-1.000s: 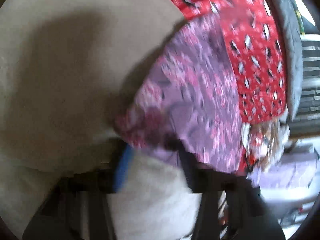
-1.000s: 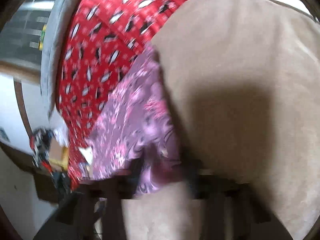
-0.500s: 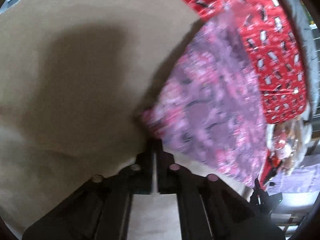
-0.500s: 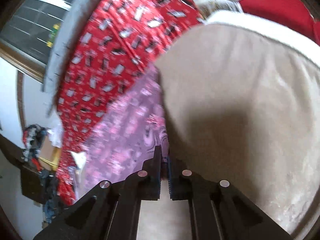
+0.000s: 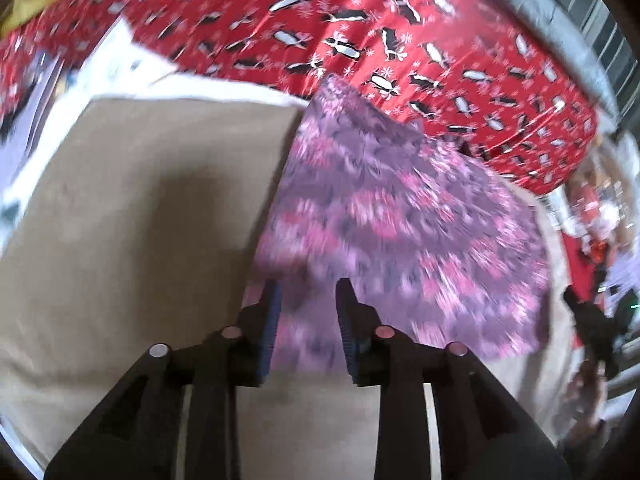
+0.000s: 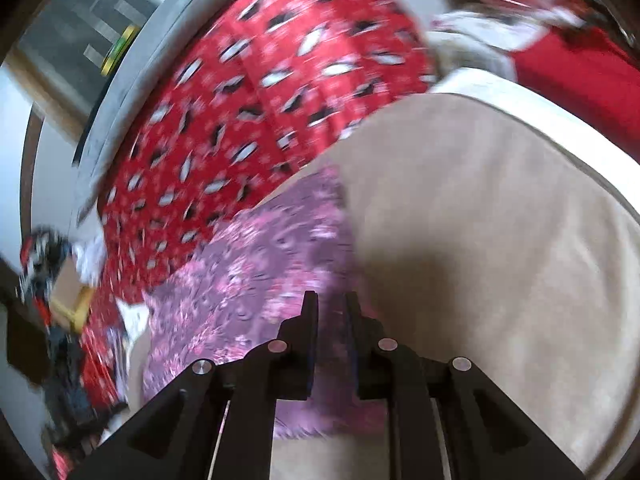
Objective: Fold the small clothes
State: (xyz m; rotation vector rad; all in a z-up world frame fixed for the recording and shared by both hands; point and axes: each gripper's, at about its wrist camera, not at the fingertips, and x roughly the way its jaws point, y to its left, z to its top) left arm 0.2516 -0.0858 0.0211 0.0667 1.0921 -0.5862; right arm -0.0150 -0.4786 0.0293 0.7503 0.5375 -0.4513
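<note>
Beige suede-like cushion surface (image 5: pixel 132 216) carries the purple-pink patterned small garment (image 5: pixel 400 232), backed by red penguin-print fabric (image 5: pixel 440 40). Left gripper (image 5: pixel 306 296) fingers are parted over its hem; right gripper (image 6: pixel 330 304) fingers narrowly parted, nothing gripped. Released fold may spring open.

Left tongs (image 5: pixel 306 292): in the lower middle of the left wrist view, pointing forward and slightly downward; the two fingers stand clearly apart with a wide gap between them, nothing pinched.
Left fingers (image 5: pixel 270 320): black with blue pads on the inner faces; tips blurred.
Right tongs (image 6: pixel 330 300): in the lower middle of the right wrist view, pointing forward and down; the fingers are parted by a narrow gap.
Right fingers (image 6: pixel 310 320): black, roughly parallel; whether they pinch anything cannot be told through the blur.
</note>
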